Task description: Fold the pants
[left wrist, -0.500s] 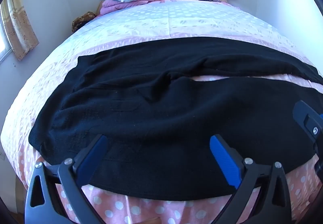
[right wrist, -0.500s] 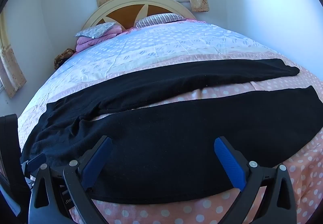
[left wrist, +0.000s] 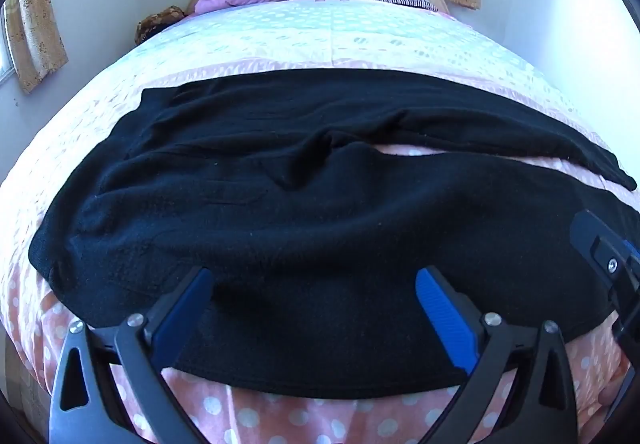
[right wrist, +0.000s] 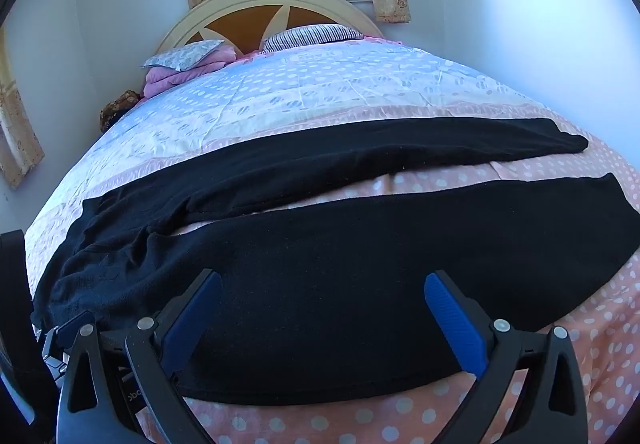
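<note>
Black pants [left wrist: 304,203] lie spread flat across the near end of the bed, waist to the left, two legs running right with a gap of pink sheet between them. The right wrist view shows both legs [right wrist: 360,244] ending at the right. My left gripper [left wrist: 314,280] is open and empty over the near edge of the pants by the waist. My right gripper [right wrist: 322,284] is open and empty over the near leg. The right gripper's body shows at the right edge of the left wrist view [left wrist: 608,256].
The bed [right wrist: 320,91] has a pink and pale polka-dot cover. Pillows and a folded pink blanket [right wrist: 188,63] lie by the arched headboard [right wrist: 256,7]. A brown object [left wrist: 158,21] sits at the bed's far left corner. Walls and curtained windows surround the bed.
Both grippers have moved slightly closer to the near edge of the pants. The pants lie as before and the jaws are still wide.
</note>
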### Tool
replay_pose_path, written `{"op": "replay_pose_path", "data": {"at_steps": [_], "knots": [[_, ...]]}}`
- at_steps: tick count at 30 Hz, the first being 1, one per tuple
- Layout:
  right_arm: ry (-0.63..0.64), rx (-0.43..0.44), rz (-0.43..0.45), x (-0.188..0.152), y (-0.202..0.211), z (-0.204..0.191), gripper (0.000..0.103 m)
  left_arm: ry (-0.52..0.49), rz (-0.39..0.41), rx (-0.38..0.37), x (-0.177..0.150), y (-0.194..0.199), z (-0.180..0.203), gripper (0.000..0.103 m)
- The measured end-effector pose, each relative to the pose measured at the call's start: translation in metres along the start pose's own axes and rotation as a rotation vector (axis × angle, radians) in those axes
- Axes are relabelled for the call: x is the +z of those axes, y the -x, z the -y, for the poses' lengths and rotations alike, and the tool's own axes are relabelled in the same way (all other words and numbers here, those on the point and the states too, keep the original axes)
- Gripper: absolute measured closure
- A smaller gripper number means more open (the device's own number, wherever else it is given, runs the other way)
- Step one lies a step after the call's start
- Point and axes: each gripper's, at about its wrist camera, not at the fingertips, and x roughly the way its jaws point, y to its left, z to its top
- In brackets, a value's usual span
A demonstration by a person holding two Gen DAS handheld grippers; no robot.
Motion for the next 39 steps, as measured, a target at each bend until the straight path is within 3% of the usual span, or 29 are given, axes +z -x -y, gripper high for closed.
{"op": "replay_pose_path", "data": {"at_steps": [39], "knots": [[-0.006, 0.001, -0.01, -0.001, 0.0, 0.002, 0.001, -0.011, -0.003, 0.01, 0.002, -0.003, -0.008, 0.0]]}}
